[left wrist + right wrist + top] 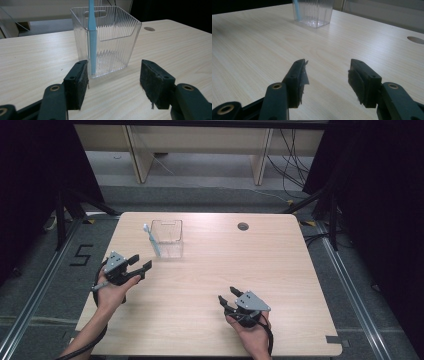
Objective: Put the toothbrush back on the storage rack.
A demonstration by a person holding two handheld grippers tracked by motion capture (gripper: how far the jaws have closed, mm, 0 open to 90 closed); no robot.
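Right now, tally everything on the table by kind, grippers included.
Clear ribbed container: 1
Blue toothbrush, standing in the container: 1
Grippers, left gripper and right gripper, both open: 2
Total: 4

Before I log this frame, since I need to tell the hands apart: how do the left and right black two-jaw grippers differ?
The left black two-jaw gripper sits close to the clear ribbed plastic container with the light blue toothbrush, pointing at it; the right black two-jaw gripper rests farther off, near the pale wooden table's front edge. The left one's pads look intact; the right one's pads look frayed. Both stand open and empty.
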